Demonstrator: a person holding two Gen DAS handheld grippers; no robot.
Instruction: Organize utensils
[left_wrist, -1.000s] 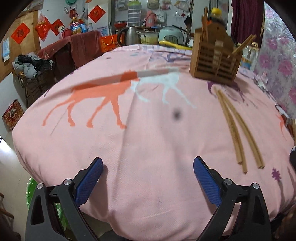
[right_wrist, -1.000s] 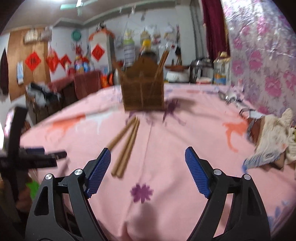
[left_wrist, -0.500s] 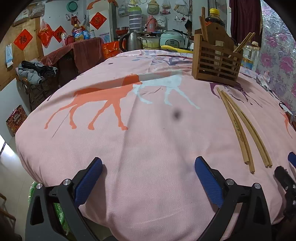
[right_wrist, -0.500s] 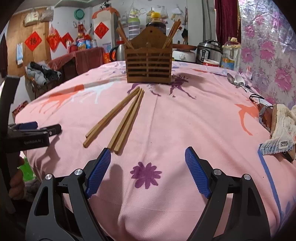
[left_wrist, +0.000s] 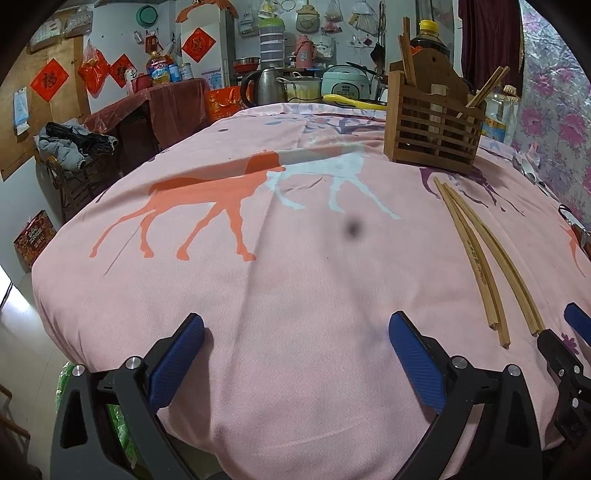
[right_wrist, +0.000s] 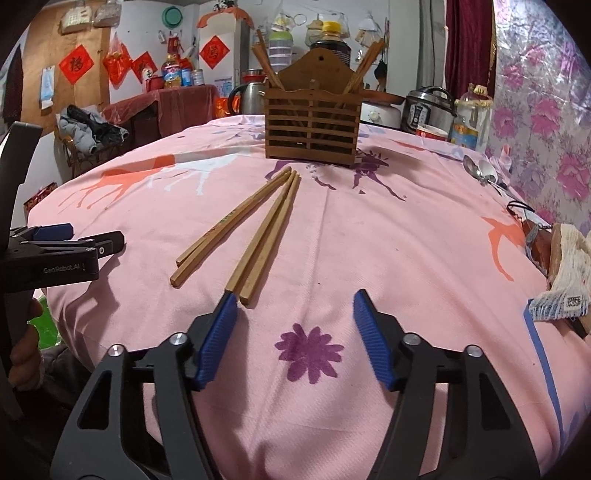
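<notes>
My left gripper hangs over the near edge of the surface, which is covered with a pink cloth with horses printed on it. Its jaws stand wide apart and nothing is between them; under them is only bare cloth.

To the right of it lie the chopsticks, four wooden sticks in two pairs, spread like a narrow fan with the far tips close together near the holder. The left pair lies a little apart from the right pair.

My right gripper is low over the cloth just behind the near ends of the right pair. Its jaws have just been closing, but they are still apart and hold nothing (the left pad is just beside the stick ends, and I cannot tell if it touches them).

The wooden holder stands upright at the far side, with more chopsticks leaning in it. At the far right edge lie some metal spoons.
</notes>
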